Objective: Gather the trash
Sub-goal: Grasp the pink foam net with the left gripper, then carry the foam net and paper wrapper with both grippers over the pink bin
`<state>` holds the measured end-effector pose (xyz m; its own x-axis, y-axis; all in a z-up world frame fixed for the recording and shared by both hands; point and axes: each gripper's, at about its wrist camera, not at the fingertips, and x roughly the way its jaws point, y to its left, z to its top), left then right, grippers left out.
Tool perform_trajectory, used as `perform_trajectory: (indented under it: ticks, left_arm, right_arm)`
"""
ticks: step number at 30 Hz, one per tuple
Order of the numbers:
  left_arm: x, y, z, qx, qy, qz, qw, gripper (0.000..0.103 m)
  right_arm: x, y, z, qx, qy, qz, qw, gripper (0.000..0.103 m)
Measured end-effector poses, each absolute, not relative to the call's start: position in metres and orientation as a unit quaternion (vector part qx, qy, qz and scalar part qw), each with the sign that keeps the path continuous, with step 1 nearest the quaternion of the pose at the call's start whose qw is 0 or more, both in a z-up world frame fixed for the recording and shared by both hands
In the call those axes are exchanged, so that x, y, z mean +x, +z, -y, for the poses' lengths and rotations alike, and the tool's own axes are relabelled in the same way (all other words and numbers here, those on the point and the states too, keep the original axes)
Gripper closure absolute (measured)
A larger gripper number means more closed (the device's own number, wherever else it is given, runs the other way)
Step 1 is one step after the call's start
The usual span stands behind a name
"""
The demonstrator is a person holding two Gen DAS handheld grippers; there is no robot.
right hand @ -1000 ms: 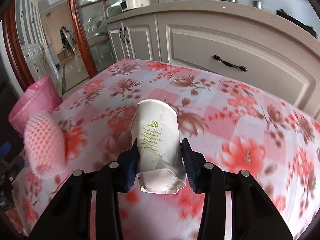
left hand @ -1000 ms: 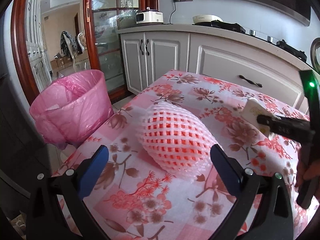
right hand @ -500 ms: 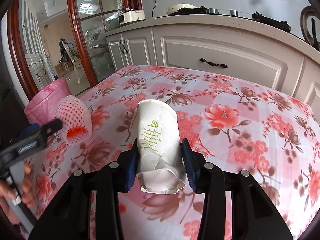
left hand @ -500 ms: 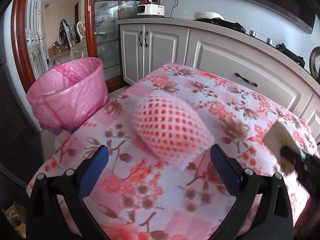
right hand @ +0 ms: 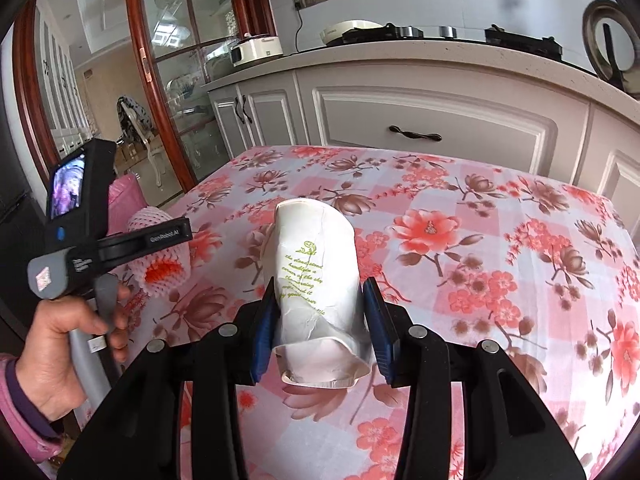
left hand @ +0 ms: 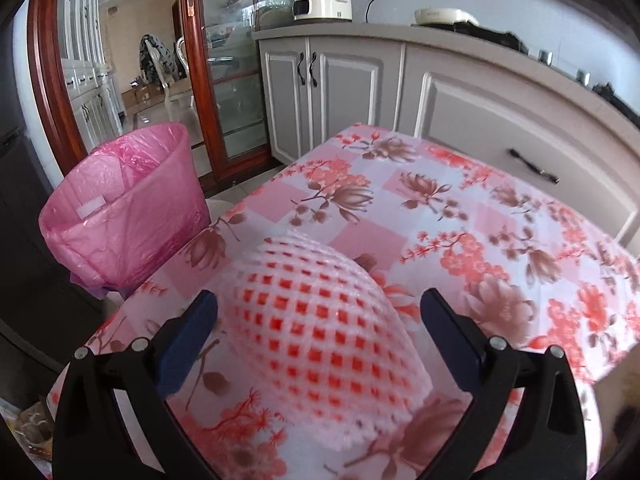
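With our right tool (right hand: 320, 320) clamped on the crumpled paper cup (right hand: 314, 268), we bring the wide-open left tool (left hand: 318, 332) squarely around the foam net (left hand: 320, 328) lying on the surface (left hand: 500, 216) near the pink bin (left hand: 124, 216), closing gently since it squashes.

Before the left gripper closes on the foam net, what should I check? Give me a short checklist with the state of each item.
1. Left gripper jaws open: ok.
2. Foam net lies between the jaws: ok.
3. Pads touching the net: cannot tell.
4. Right gripper holds the paper cup firmly: ok; the cup is crumpled.
5. Pink-lined bin open and beside the table: ok.
6. Room left in the bin: cannot tell.
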<state>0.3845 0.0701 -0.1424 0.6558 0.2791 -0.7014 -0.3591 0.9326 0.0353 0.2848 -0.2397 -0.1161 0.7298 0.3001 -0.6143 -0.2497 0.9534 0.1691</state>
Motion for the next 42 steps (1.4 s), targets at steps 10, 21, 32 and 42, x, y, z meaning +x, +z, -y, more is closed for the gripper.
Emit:
perform_trajectory:
  ticks: [10,21,32,42]
  left_arm:
    - [0.381,-0.164,-0.063,-0.027,0.177,-0.376,0.909,0.039]
    - [0.367,-0.160,-0.065,-0.035,0.143,-0.365,0.919,0.069]
    - [0.328,-0.155,-0.054,-0.036,0.104,-0.357,0.928,0.070]
    - [0.276,-0.133,-0.034,0.013,0.052,-0.307,0.950,0.070]
  right_arm:
    - [0.281,-0.122,0.253,0.051,0.141,-0.337,0.929,0.062]
    - [0.275,-0.126,0.253,0.050,0.142,-0.341,0.928,0.062]
    - [0.267,-0.132,0.259,0.055,0.140,-0.345,0.927,0.062]
    - [0.261,-0.135,0.248,0.051,0.158,-0.347,0.923,0.062]
